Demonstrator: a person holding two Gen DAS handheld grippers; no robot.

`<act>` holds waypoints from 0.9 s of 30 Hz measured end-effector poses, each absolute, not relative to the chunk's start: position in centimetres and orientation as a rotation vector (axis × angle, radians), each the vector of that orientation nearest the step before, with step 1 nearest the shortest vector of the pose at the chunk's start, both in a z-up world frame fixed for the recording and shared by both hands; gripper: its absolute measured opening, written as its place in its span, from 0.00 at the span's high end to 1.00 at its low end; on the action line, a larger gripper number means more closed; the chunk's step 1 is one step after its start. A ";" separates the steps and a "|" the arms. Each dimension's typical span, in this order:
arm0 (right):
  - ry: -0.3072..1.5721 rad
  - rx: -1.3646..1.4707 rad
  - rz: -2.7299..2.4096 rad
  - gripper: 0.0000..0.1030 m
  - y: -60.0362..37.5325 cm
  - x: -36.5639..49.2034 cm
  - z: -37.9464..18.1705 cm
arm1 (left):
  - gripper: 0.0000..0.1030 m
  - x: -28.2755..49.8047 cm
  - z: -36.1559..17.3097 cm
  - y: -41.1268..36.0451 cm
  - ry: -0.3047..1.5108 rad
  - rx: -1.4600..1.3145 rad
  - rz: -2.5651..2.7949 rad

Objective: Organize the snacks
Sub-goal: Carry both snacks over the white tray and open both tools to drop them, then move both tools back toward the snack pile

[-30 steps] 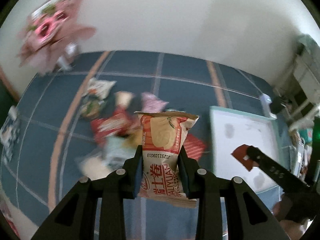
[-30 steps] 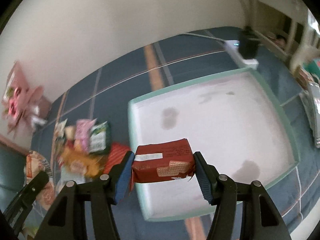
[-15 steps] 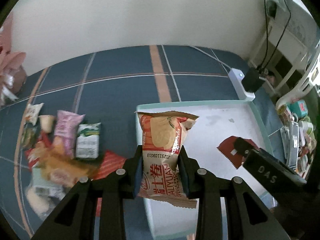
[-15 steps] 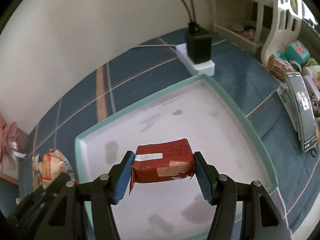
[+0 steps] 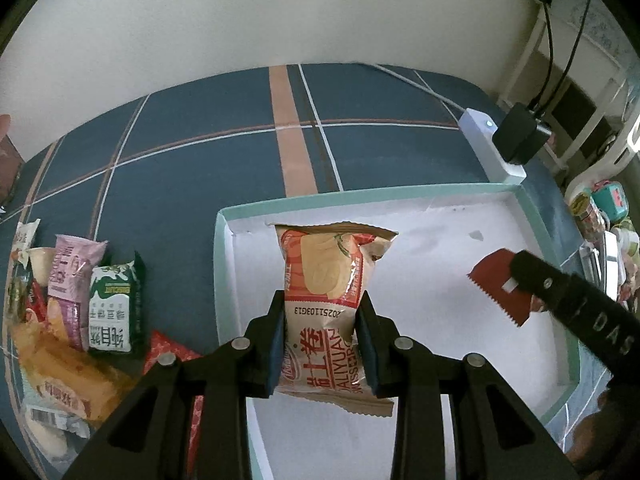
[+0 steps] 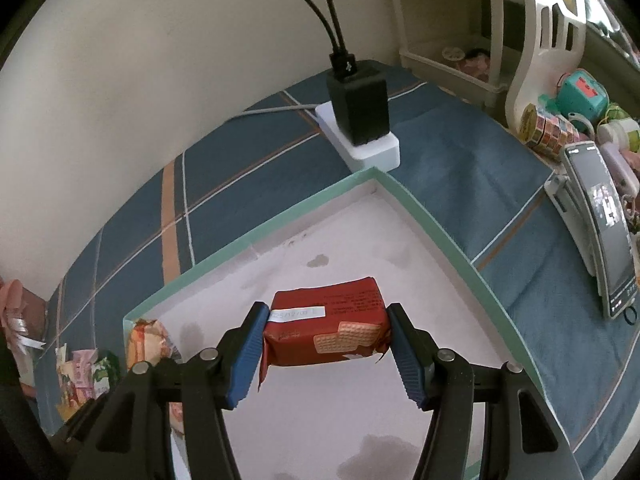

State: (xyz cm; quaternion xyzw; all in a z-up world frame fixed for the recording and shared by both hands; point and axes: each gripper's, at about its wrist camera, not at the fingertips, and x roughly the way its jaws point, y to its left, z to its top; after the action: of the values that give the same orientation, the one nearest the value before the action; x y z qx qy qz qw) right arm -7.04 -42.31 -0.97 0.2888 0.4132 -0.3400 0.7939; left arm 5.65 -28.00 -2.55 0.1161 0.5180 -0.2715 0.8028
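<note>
Two-handed carry over the tray. My left gripper (image 5: pixel 322 344) is clenched across the middle of an upright orange roll-cake pouch (image 5: pixel 328 292); my right gripper (image 6: pixel 326 354) is clenched on a red wafer pack (image 6: pixel 326 330), taken by its two short ends. Both packs hang above the white floor of the teal-rimmed tray (image 5: pixel 224 264), neither touching it as far as I can tell. In the left view the red pack (image 5: pixel 500 292) shows again, well to the right of the pouch.

Handling, as I judge it: the pouch is light, air-puffed film with a soft cake inside. Its sides dent inward where my fingers (image 5: pixel 276 344) press, so a harder squeeze would likely crush the contents or burst a seam. The glossy film looks slippery. Mid-body is a fair hold; the crimped top seam would be flimsier but safer for the cake.

The wafer pack is a firm little block that keeps its shape between the ribbed blue fingers (image 6: pixel 404 354). Wafers are brittle, so I would set it down, not drop it. The end-to-end hold leaves its flat face free to land first.

The remaining snacks (image 5: pixel 80 320) lie in a loose heap on the blue plaid cloth (image 5: pixel 200 168) left of the tray. A white power strip (image 6: pixel 360 144) with a black charger sits just beyond the tray's far corner.
</note>
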 end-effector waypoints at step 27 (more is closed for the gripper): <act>0.951 0.647 -0.730 0.19 -42.6 -7.5 -0.6 | 0.27 6.5 0.4 -25.1 1.124 0.208 -0.473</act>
State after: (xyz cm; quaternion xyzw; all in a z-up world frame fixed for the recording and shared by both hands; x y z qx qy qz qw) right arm -7.48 -42.60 -0.64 0.2990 0.4398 -0.3373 0.7768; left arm 6.49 -25.09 0.42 0.0976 0.5270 -0.2219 0.8146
